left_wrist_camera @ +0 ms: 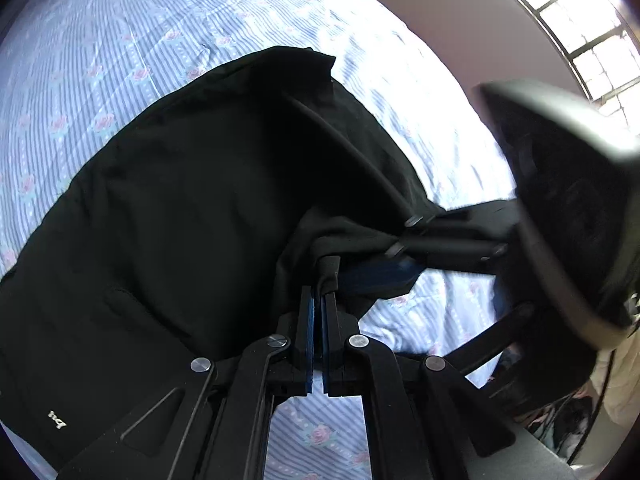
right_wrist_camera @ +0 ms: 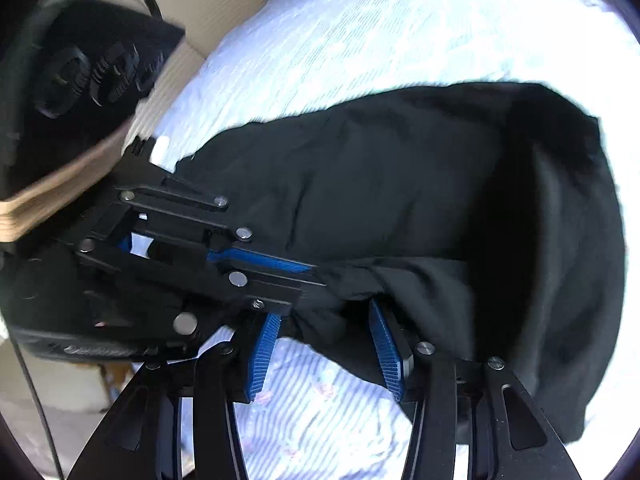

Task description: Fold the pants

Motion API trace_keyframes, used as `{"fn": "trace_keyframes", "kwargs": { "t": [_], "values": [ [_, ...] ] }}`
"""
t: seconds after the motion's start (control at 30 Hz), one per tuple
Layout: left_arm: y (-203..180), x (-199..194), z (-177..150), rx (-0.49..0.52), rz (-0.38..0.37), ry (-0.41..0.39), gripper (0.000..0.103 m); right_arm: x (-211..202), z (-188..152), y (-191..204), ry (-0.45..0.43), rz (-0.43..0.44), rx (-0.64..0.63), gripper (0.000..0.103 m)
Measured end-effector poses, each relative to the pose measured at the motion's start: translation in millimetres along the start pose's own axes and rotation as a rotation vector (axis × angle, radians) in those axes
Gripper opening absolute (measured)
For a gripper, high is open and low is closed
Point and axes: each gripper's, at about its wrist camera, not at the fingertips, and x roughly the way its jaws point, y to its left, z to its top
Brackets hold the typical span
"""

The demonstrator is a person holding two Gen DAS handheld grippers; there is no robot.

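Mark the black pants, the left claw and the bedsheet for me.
black pants (left_wrist_camera: 192,200): left wrist view, broad flat panel.
left claw (left_wrist_camera: 322,276): left wrist view, fingertips pinching cloth.
bedsheet (left_wrist_camera: 120,40): left wrist view, bare striped floral area.

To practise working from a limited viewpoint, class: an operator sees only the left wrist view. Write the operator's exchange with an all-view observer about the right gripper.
Operator: Is the right gripper shut?
Observer: No. The right gripper is open, its blue pads well apart.
Operator: What lies between them?
Observer: A bunch of the black pants, the same bunch that the left gripper pinches from the side.
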Motion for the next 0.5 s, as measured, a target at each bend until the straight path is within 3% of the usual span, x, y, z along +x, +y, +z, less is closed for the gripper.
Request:
{"fn": "trace_keyframes", "kwargs": {
  "t": [0.07,0.23,0.27,0.33,0.37,0.4,0.47,0.5],
  "values": [
    [-1.8,3.7,1.8,0.000,0.001,0.005,0.004,11.2,1.6,0.3,0.053,0.007,-0.016,0.048],
    [-3.1,2.8,-1.4,-0.004,-0.037,0.005,0.005,12.9,1.7,-5.3,0.019,0.017,0.031,0.048],
    [0.4,1.2,-1.6,-0.024,-0.038,0.001,0.008,14.4,0.5,-5.3,0.012,0.016,0.033,0.048],
    [13.4,-6.8,-5.4,-0.103,-0.002,-0.026,0.026,23.1,-5.8,-7.5,0.050,0.019,0.047,0.043],
    [22.5,-19.0,-14.5,-0.146,0.038,-0.063,0.032,28.4,-13.0,-11.1,0.073,0.024,0.074,0.025],
    [31.4,-32.0,-25.9,-0.188,0.072,-0.107,0.038,29.6,-20.4,-14.8,0.082,0.028,0.104,0.014],
    [55.1,-57.6,-58.1,-0.297,0.151,-0.175,0.054,29.6,-39.1,-21.9,0.071,0.034,0.187,0.013],
    [63.5,-66.1,-71.4,-0.339,0.197,-0.193,0.055,30.7,-48.0,-22.6,0.060,0.039,0.220,0.011]
  ]
}}
